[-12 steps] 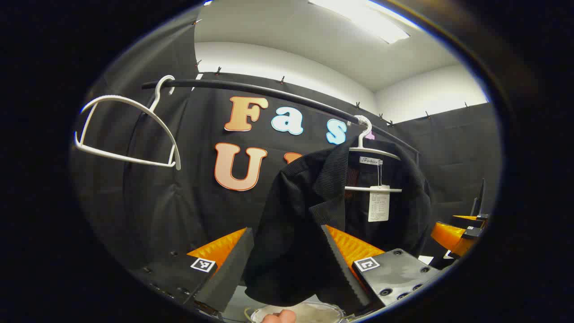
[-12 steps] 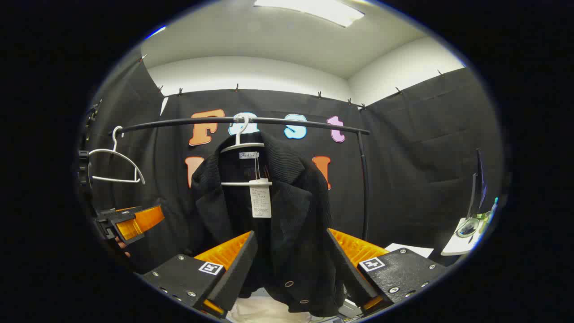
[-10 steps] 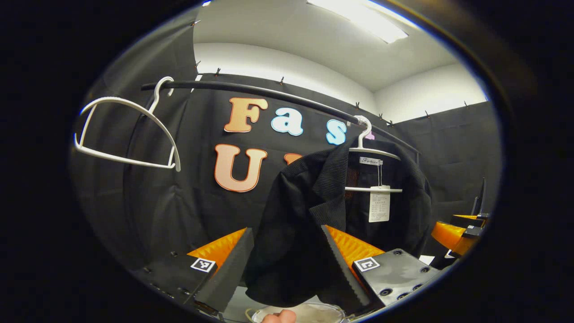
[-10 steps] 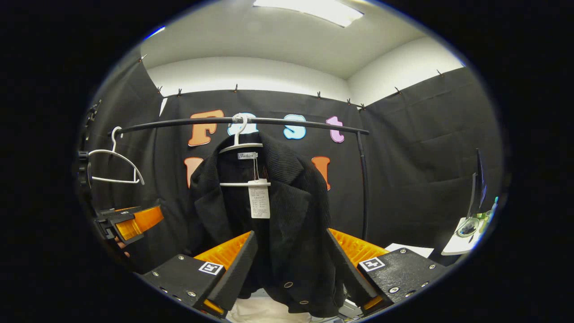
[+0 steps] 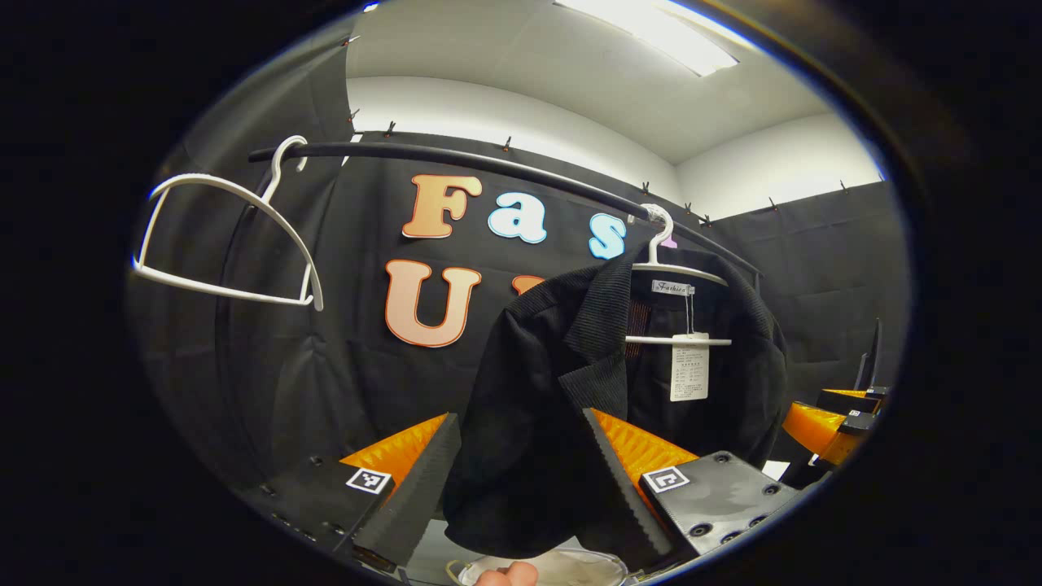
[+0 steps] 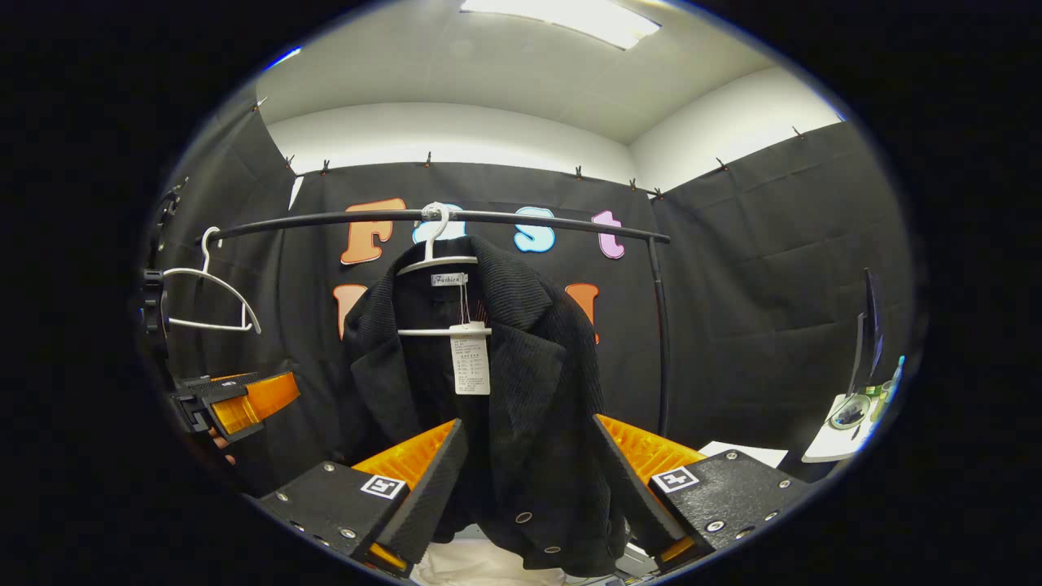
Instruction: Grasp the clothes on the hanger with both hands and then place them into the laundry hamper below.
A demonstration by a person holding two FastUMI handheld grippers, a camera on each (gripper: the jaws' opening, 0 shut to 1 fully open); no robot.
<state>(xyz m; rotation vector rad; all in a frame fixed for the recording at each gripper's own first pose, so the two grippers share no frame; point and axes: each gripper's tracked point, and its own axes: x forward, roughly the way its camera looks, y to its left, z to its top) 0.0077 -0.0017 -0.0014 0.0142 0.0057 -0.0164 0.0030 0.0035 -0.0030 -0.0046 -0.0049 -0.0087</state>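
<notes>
A black corduroy jacket [image 6: 496, 382] with a white paper tag [image 6: 471, 366] hangs on a white hanger [image 6: 440, 262] from the black rail [image 6: 537, 220]. My right gripper [image 6: 529, 422] stands open right in front of the jacket's lower front, its hem showing between the fingers. My left gripper [image 5: 519, 415] is open too, at the jacket's [image 5: 553, 382] left side below the shoulder. Under the hem I see the pale rim of the hamper [image 5: 570, 566], also in the right gripper view as the hamper [image 6: 480, 566]. The left gripper [image 6: 244, 403] shows far left; the right gripper [image 5: 826, 423] shows far right.
An empty white hanger [image 5: 228, 236] hangs at the rail's left end, the same empty hanger [image 6: 207, 301] in the right gripper view. The rail's upright post [image 6: 661, 342] stands right of the jacket. A monitor [image 6: 867, 342] and a small table [image 6: 838, 435] sit far right. A fingertip [image 5: 505, 576] shows at the bottom.
The right gripper has crept slightly nearer the jacket, which looks a little larger. The left gripper's view shifted a touch. Both grippers stay open and the jacket still hangs.
</notes>
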